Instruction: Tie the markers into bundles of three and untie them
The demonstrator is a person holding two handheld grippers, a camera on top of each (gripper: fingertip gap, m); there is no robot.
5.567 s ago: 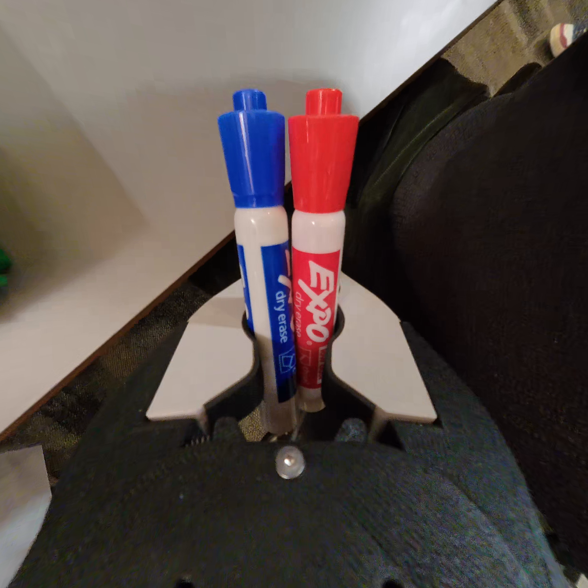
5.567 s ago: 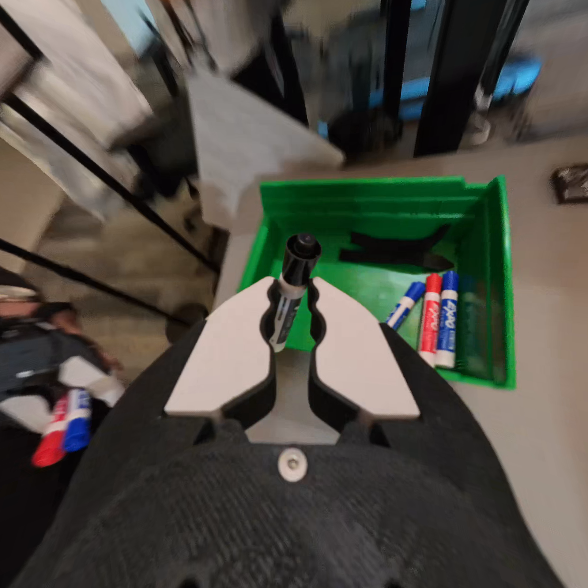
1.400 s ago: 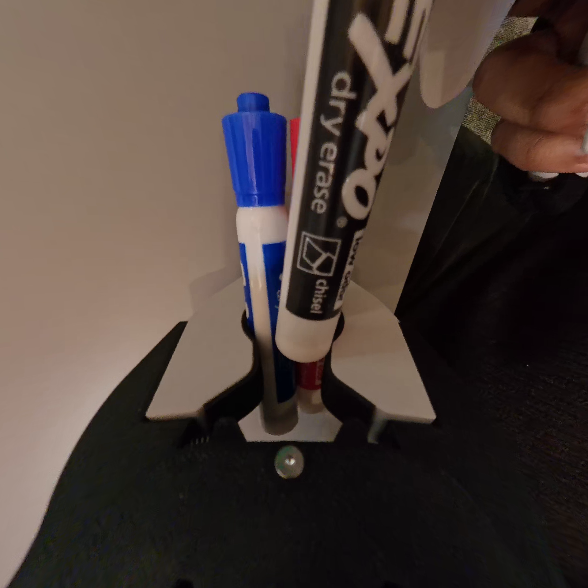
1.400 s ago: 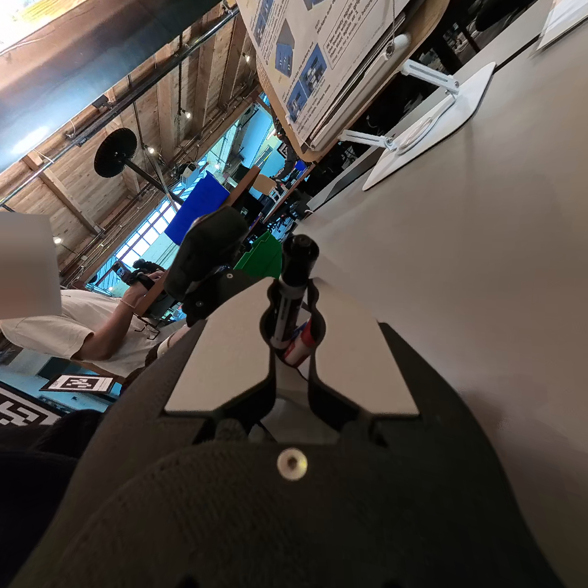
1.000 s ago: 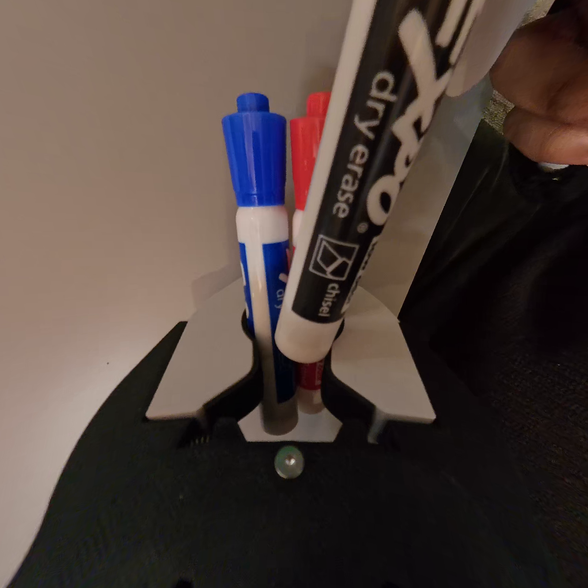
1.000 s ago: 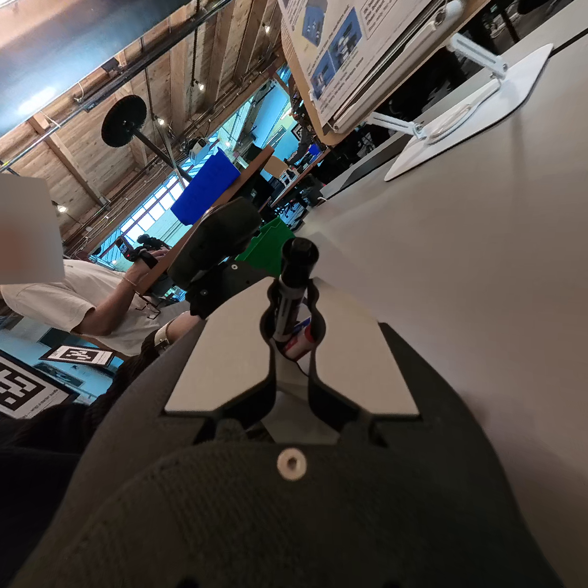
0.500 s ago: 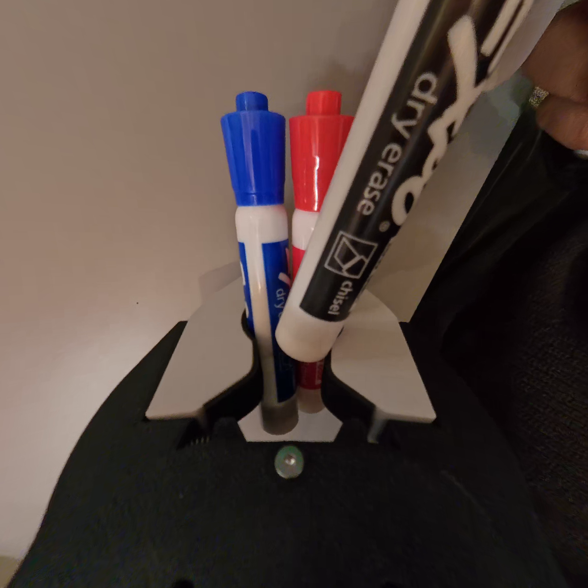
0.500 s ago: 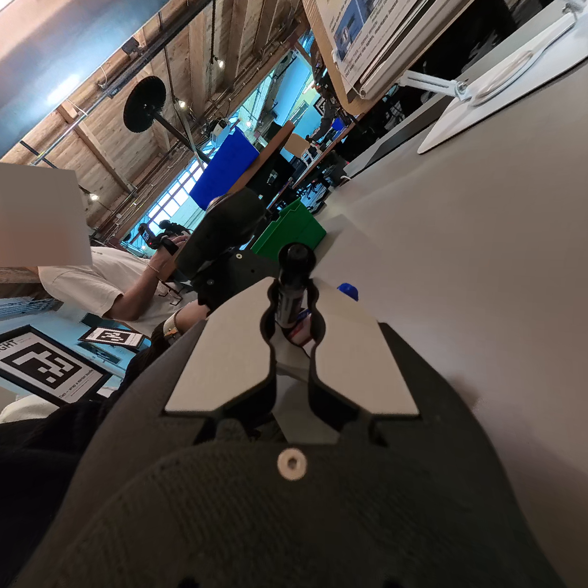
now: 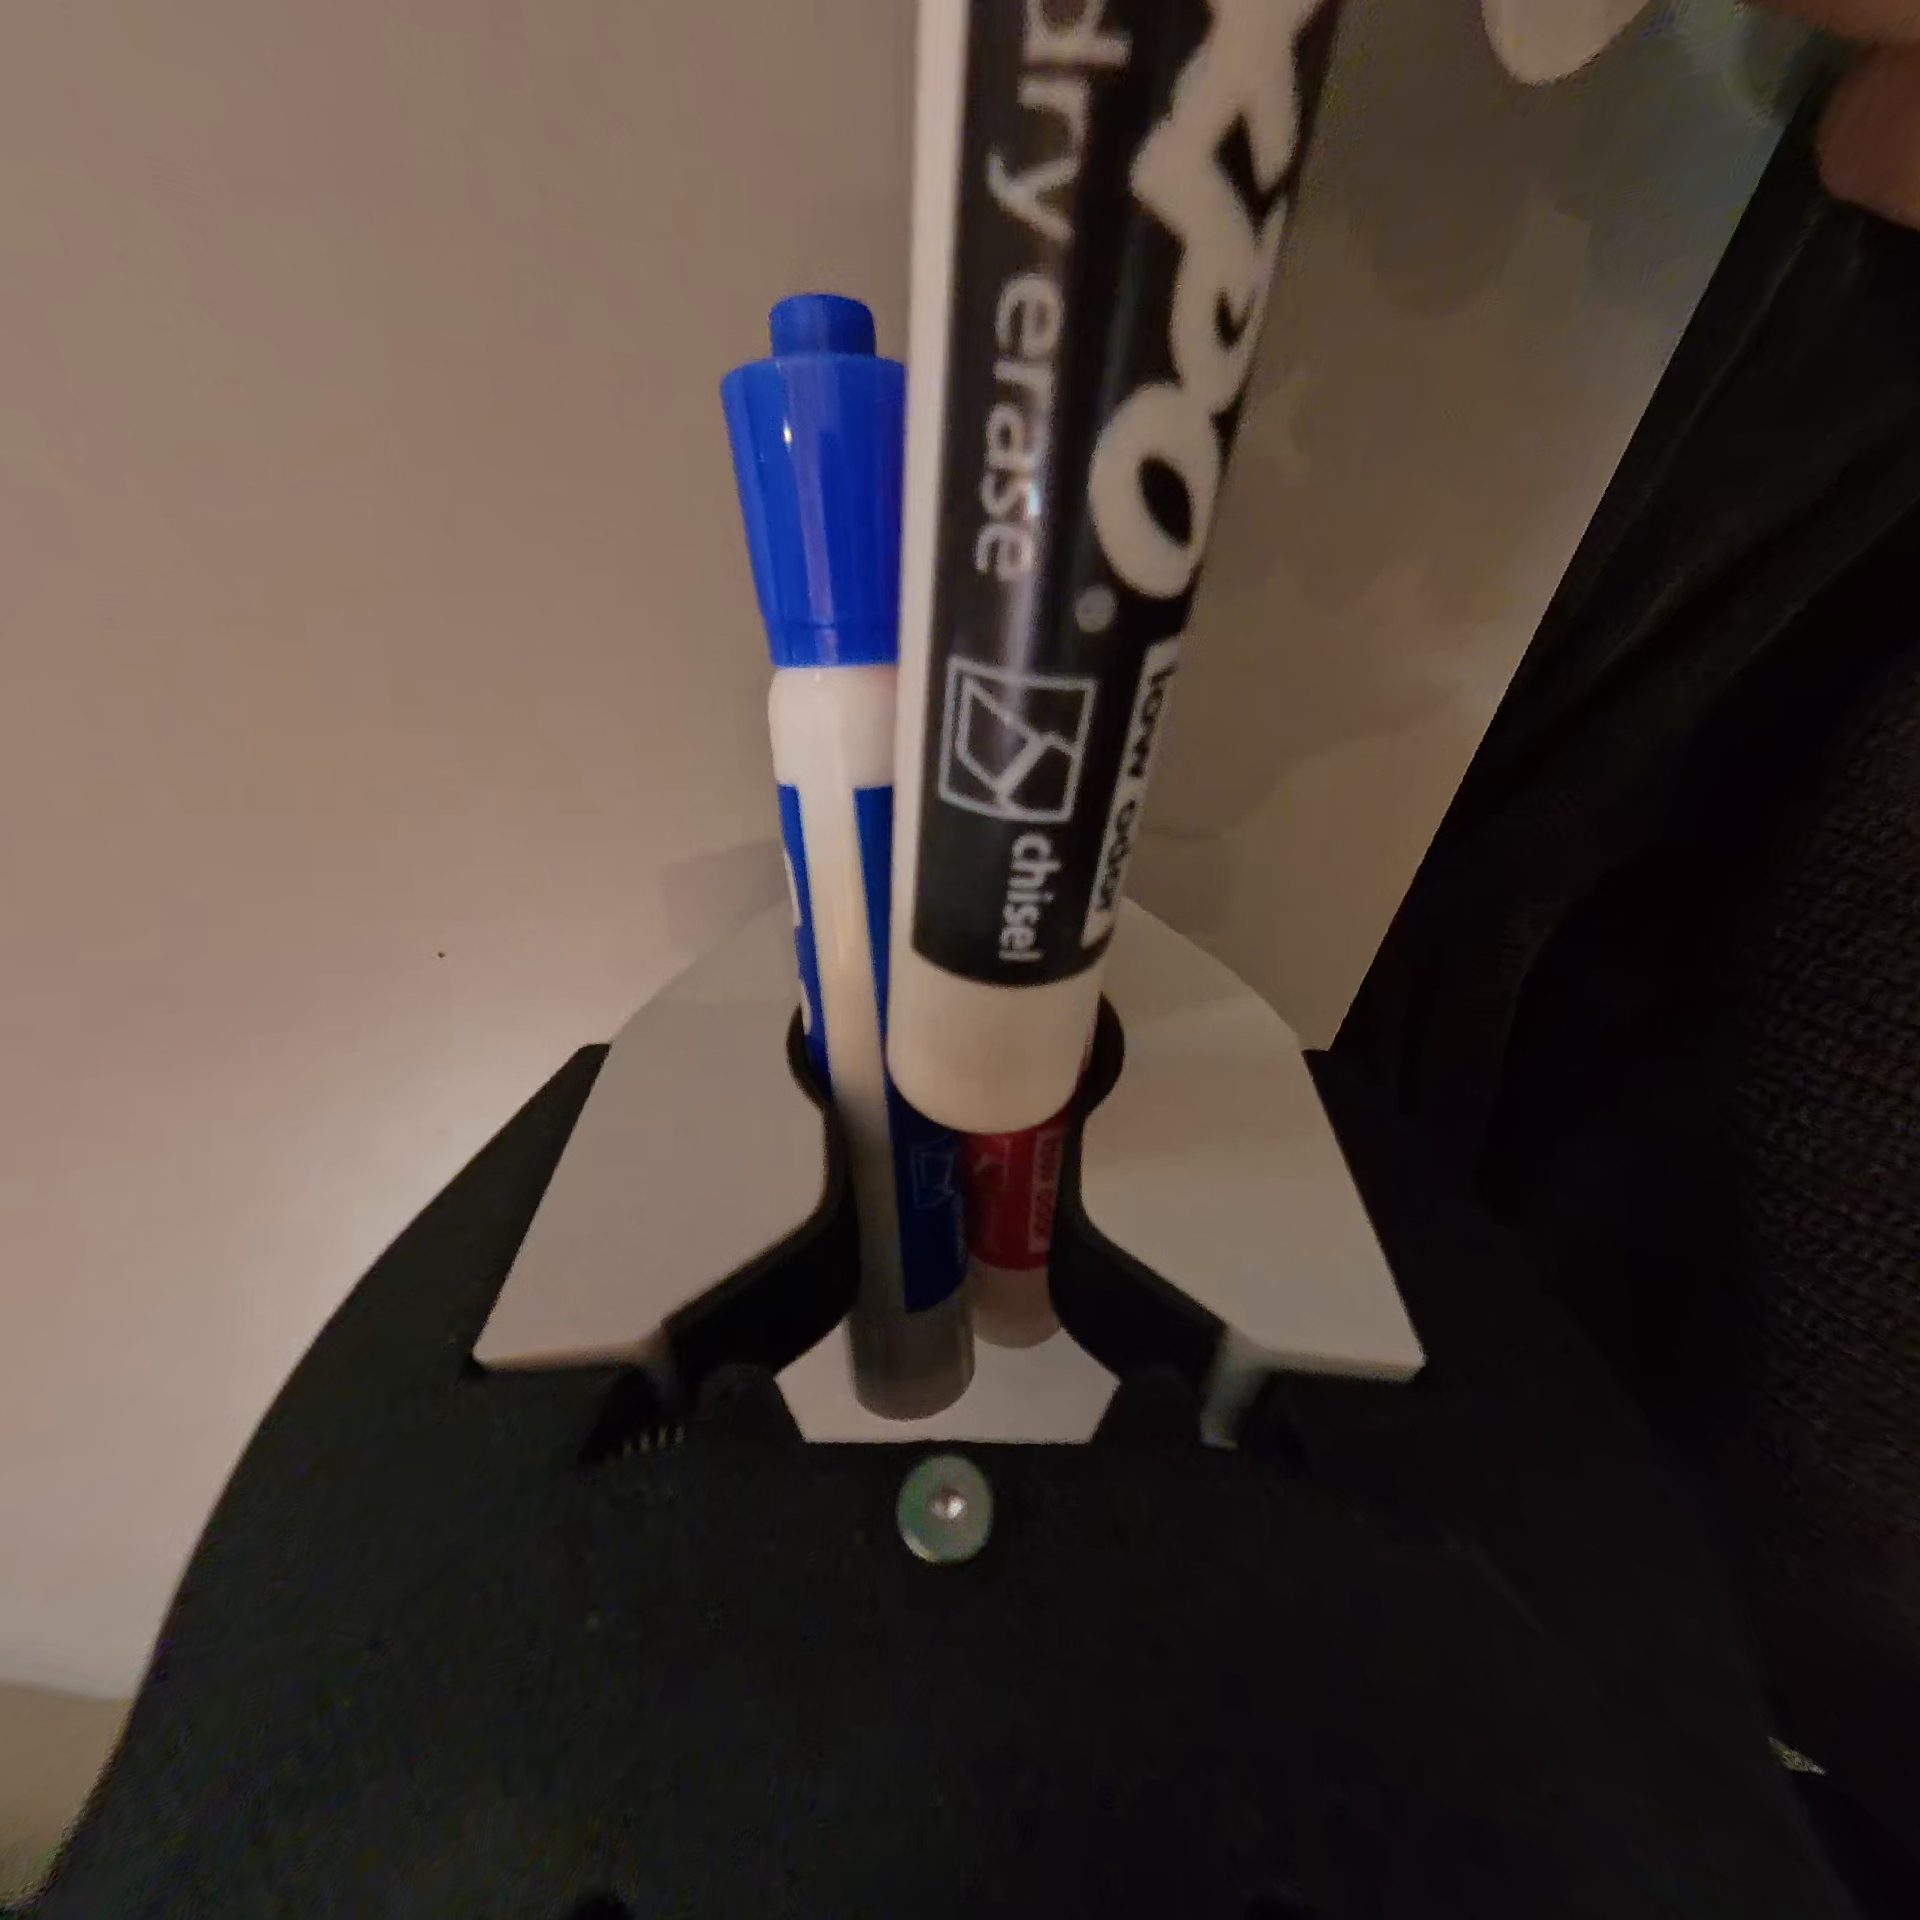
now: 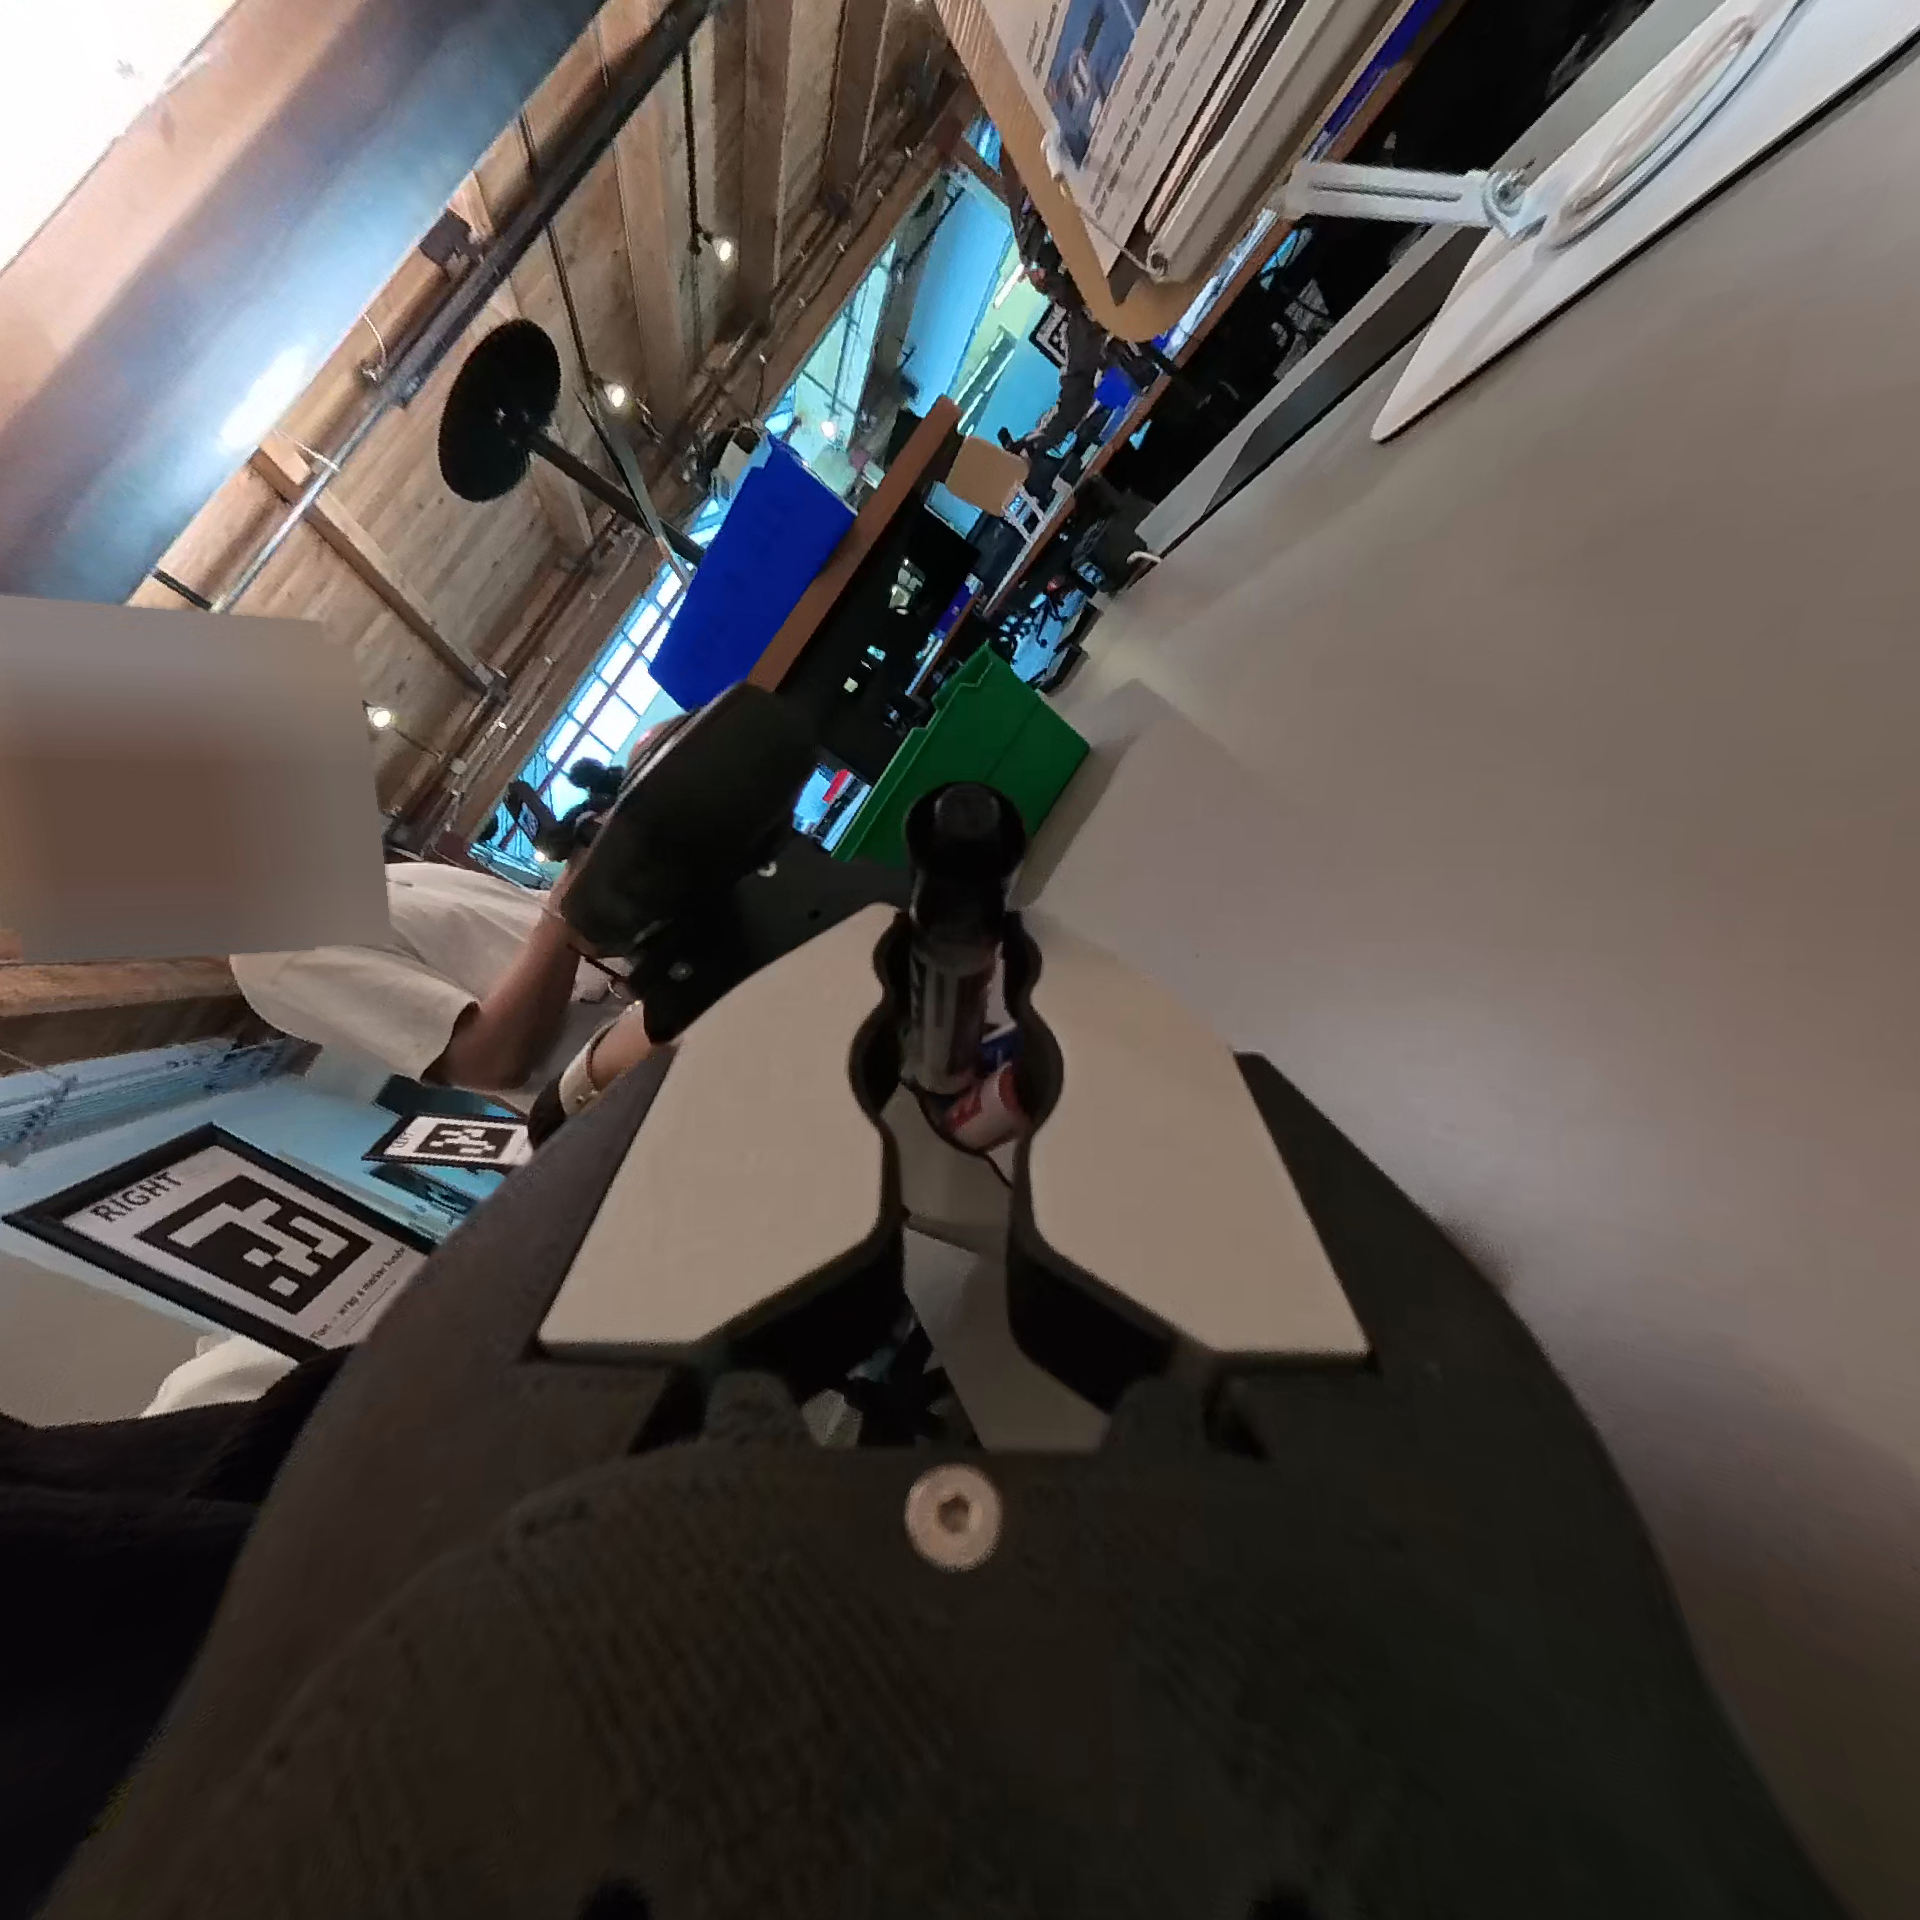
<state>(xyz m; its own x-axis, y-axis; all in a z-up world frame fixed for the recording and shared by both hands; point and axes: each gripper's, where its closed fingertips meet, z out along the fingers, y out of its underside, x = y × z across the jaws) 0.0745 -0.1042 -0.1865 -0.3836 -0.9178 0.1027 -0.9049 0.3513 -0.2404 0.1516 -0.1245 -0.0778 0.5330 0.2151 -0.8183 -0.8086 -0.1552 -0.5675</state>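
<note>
- The left hand-held gripper, black with pale flat fingers, is closed on two pens that stand side by side between its fingers.
- One is the blue-capped white plastic marker. It points straight away from the camera, cap at the far end.
- The other is the red-labelled white plastic marker. Only its low end shows here, just beside the blue one and touching it.
- The black-labelled white plastic marker lies over the red one and hides most of it. Its white end sits right at the mouth of the left fingers, on top of the other two pens.
- The right hand-held gripper is closed on the black marker near its black cap.
- In the right wrist view, the ends of the red and blue pens peek out behind the black one.
- The left hand-held gripper shows there too, as a dark rounded shape on the far side of the pens.
- The green plastic bin sits on the pale grey counter, near its edge and past the pens. What is inside it cannot be seen.
- A flat white stand base lies farther along the counter.
- A person in a white shirt is off to the side.
- A framed black-and-white square code sign lies low, below the person.
- Wooden ceiling beams are far behind.
</note>
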